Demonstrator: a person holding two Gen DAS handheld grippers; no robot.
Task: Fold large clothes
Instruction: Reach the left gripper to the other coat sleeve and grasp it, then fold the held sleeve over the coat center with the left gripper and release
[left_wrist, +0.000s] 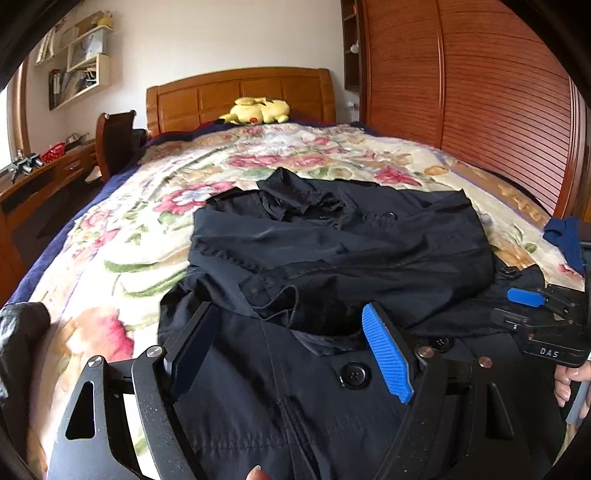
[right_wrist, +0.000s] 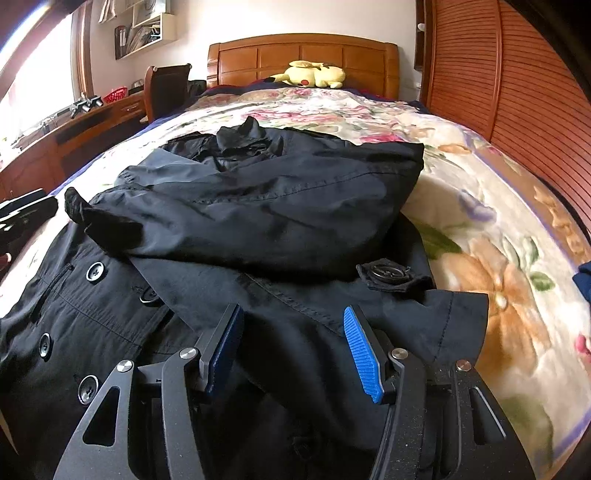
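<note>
One black coat (left_wrist: 332, 258) spread on the floral bedspread (left_wrist: 122, 236), front side up, big dark buttons (left_wrist: 354, 374) showing along the near panel. Upper part and sleeves bunched and laid back over the body in a rumpled heap; collar crumpled at the far end toward the headboard (left_wrist: 240, 96). Buckled cuff strap (right_wrist: 388, 275) lying on the near right part of the coat.

Left gripper (left_wrist: 291, 354) poised low over the near hem area, fingers spread wide, nothing between the blue pads (left_wrist: 388, 358); contact with the cloth impossible to judge. Right gripper (right_wrist: 291, 347) likewise parked over the coat's near right edge, fingers apart and clasping nothing. Seen from the left wrist view, the right gripper at the frame's right edge, its tips just above the fabric.

Farther out: yellow plush toy (left_wrist: 255, 110) lying against the headboard, slatted wooden wardrobe (left_wrist: 480, 92) along the right side, wooden desk (left_wrist: 44, 181) and chair (left_wrist: 114, 140) at left, wall shelves (left_wrist: 81, 59) above. Blue cloth (left_wrist: 565, 236) at the bed's right edge.
</note>
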